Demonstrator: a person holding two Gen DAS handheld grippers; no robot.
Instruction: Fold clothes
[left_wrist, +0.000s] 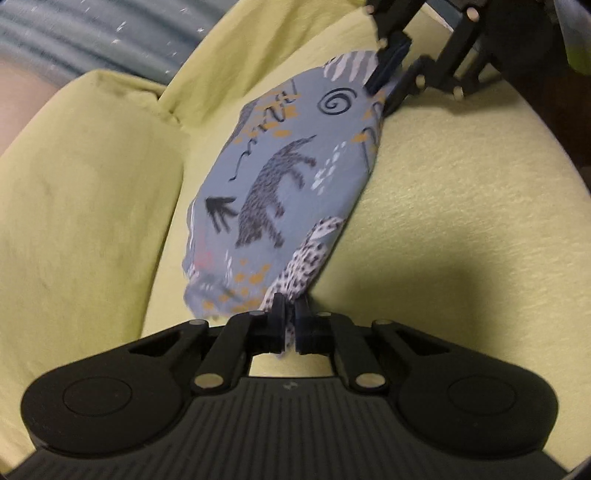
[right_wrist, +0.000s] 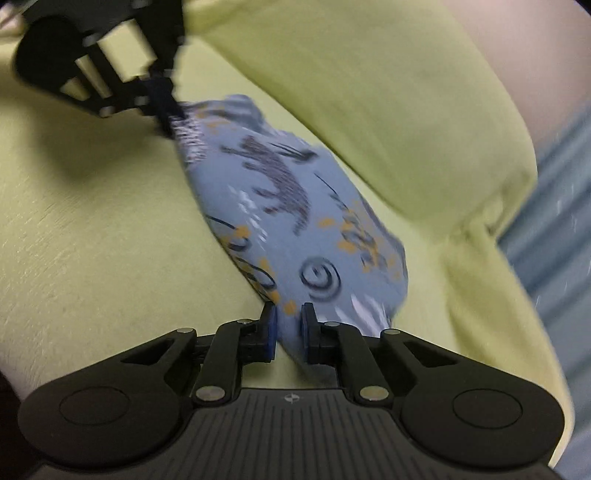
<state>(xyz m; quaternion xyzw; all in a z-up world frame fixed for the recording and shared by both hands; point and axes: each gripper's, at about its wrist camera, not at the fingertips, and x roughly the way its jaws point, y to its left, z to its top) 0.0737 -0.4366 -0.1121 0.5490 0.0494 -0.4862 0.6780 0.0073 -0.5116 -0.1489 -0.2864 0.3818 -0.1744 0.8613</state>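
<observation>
Over the yellow-green cover (left_wrist: 461, 206), seen from the left wrist, a small blue cloth (left_wrist: 280, 192) printed with animals, a spiral and orange dots is stretched between two grippers. The left gripper (left_wrist: 290, 325) sits at the bottom, its jaws pinched nearly together on the cloth's near corner, where a spotted patch shows. At the top, the right gripper (left_wrist: 386, 79) clamps the far end of the cloth. The cloth hangs taut between them, just above the cover, its right edge running close along the surface. A pillow (left_wrist: 85, 192) in the same yellow-green lies to the left, beside the cloth. Beyond it, at the upper left, is a blurred grey-blue ribbed surface (left_wrist: 92, 33).

From the right wrist the picture is blurred by motion. The right gripper (right_wrist: 289, 328) is at the bottom with its jaws set narrow around the cloth (right_wrist: 295, 214), the fabric filling the gap between the blue pads (right_wrist: 272, 328). The left gripper (right_wrist: 166, 107) holds the opposite end at upper left. The pillow (right_wrist: 388, 110) lies to the right of the cloth, and the cover (right_wrist: 92, 240) spreads to the left.
</observation>
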